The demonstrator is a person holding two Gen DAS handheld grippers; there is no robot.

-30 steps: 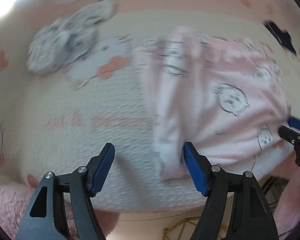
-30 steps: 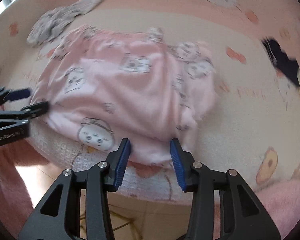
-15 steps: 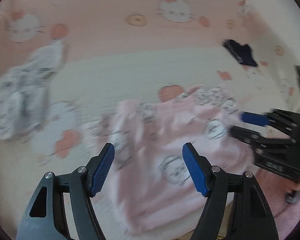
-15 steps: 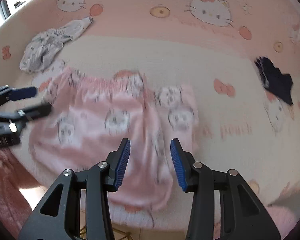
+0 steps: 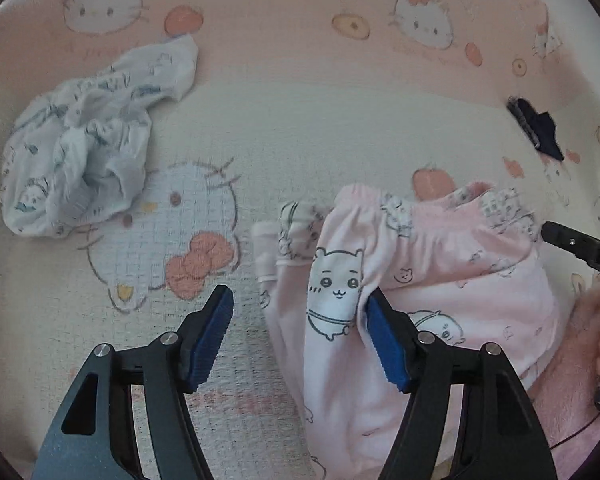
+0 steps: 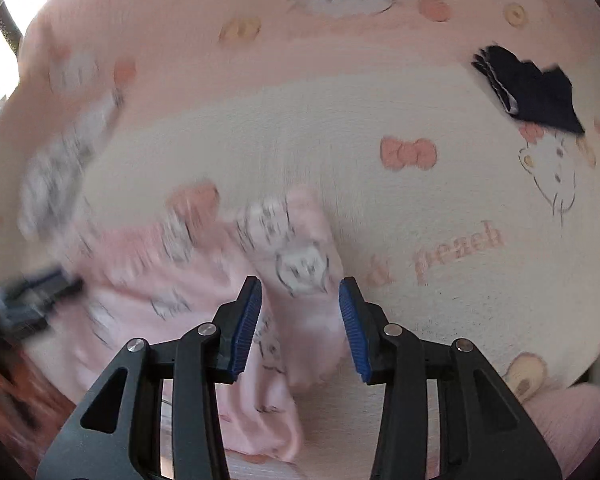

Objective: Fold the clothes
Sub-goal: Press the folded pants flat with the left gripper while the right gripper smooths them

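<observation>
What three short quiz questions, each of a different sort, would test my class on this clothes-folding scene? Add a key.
1. True or false: the pink garment lies beside the left gripper's right finger.
2. Multiple choice: which item lies farthest from the pink garment, near the far right of the blanket? A) the crumpled white garment B) the dark cloth C) a towel
3. Fill in: in the right wrist view, pink fabric shows between the right gripper's two ___ pads.

Key: 1 true; 2 B; 3 blue.
</observation>
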